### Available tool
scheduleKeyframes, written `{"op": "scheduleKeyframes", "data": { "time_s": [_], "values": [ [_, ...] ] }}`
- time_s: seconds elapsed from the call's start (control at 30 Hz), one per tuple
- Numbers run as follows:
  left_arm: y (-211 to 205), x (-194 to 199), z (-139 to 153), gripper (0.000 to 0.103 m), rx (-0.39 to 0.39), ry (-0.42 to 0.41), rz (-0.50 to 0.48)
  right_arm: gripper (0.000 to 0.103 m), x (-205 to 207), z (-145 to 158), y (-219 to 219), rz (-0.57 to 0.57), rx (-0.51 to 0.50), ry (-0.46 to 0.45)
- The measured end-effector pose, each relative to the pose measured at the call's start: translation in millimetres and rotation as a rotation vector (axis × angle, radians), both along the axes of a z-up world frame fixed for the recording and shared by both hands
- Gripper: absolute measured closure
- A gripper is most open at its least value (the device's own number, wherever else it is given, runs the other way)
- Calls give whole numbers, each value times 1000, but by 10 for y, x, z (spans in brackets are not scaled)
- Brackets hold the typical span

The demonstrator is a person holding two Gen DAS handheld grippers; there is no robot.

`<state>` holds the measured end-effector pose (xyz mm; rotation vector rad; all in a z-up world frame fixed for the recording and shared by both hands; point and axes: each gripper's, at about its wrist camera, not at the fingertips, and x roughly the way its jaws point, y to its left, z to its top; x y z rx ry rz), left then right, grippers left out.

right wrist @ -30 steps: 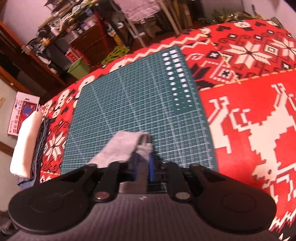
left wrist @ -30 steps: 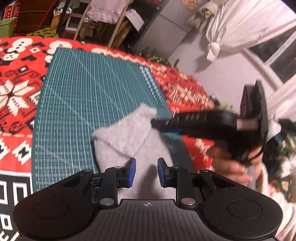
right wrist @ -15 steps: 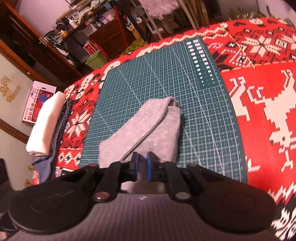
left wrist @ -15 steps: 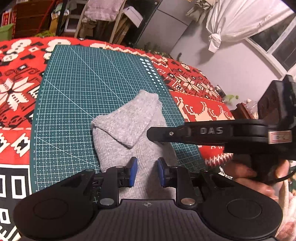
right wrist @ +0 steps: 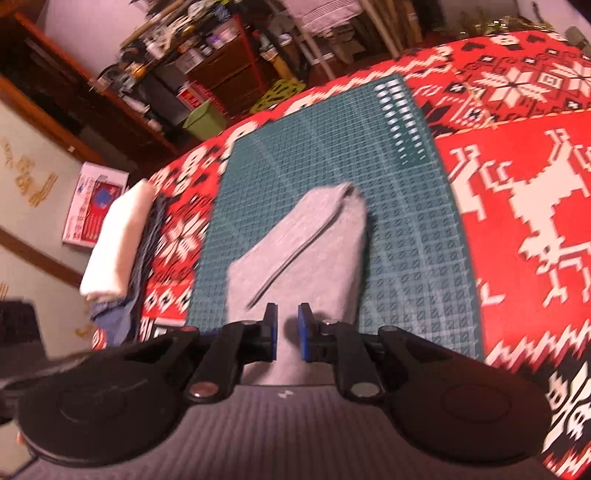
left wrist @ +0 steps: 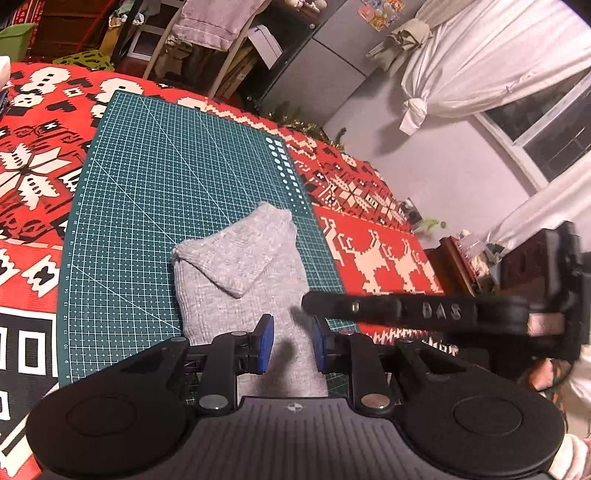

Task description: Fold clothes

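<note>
A grey knitted garment [left wrist: 240,273] lies on the green cutting mat [left wrist: 155,192], its far end folded back into a flap. My left gripper [left wrist: 291,345] hovers open over the garment's near end, nothing between its blue pads. From the right, the other gripper reaches in as a black bar [left wrist: 406,310], its tip over the garment's right edge. In the right wrist view the same garment [right wrist: 306,243] shows on the mat [right wrist: 406,229], and my right gripper [right wrist: 287,332] stands open above its near end, holding nothing.
A red, white and black patterned cloth [right wrist: 535,192] covers the table around the mat. A folded white and blue pile [right wrist: 118,240] sits at the table's left edge. Shelves, boxes and a chair with a towel [left wrist: 218,22] crowd the far side.
My right gripper, shut on the garment's folded end a second ago, has let go, opened and drawn back toward the near end. The flap now lies flat. The left gripper stayed open.
</note>
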<state>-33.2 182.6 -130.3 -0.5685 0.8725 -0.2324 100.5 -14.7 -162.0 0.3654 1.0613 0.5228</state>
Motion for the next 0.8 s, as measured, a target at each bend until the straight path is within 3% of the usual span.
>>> {"op": "scheduleKeyframes", "data": {
  "time_s": [0.17, 0.27, 0.4, 0.6, 0.8],
  "values": [
    [-59, 53, -216, 93, 3, 60, -8, 92, -48, -118, 4, -6, -40, 23],
    [-30, 36, -261, 94, 6, 63, 1, 92, -61, -150, -40, -22, -44, 31],
    [14, -10, -200, 97, 2, 73, 20, 92, -87, -166, -102, -40, -46, 37],
    [45, -190, -39, 94, -37, 31, 14, 88, -244, 40, -138, -8, -15, 6],
    [-114, -167, -206, 94, 62, 95, -16, 88, -347, -97, 86, 49, -92, 19]
  ]
}}
